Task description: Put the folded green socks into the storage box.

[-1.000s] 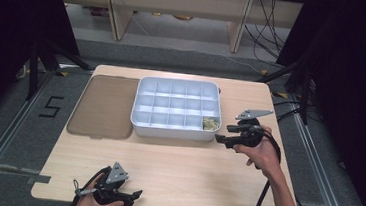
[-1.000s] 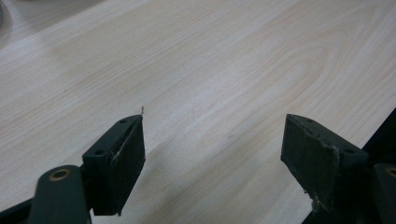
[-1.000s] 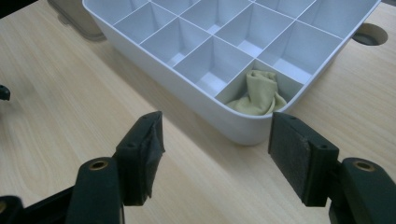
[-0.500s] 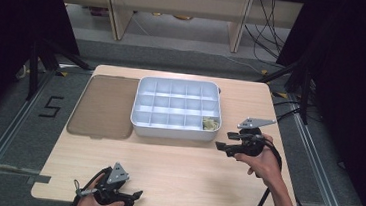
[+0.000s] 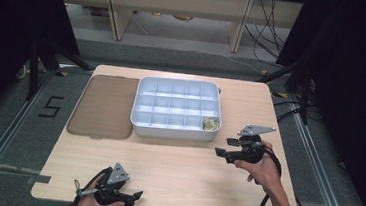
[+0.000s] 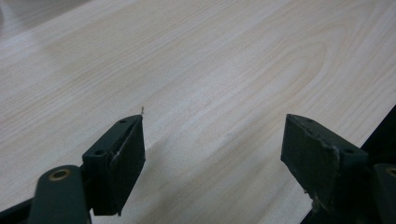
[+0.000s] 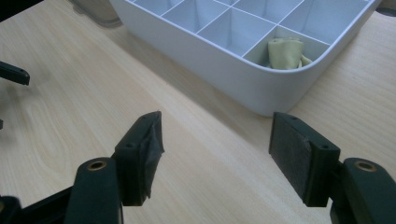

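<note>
Here, the right tool [image 5: 223, 153], jaws apart and empty, hovers just off the tray [image 5: 141, 124] corner; left tool [image 5: 130, 197] open at the counter [image 5: 185, 168] edge; floor mark [image 5: 51, 106] reads "5"

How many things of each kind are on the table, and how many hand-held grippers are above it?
White divided tray: 1
Brown flat lid: 1
Yellowish cloth piece in the tray's corner compartment: 1
Hand-held grippers: 2, left and right, both open and holding nothing
Total: 5
</note>
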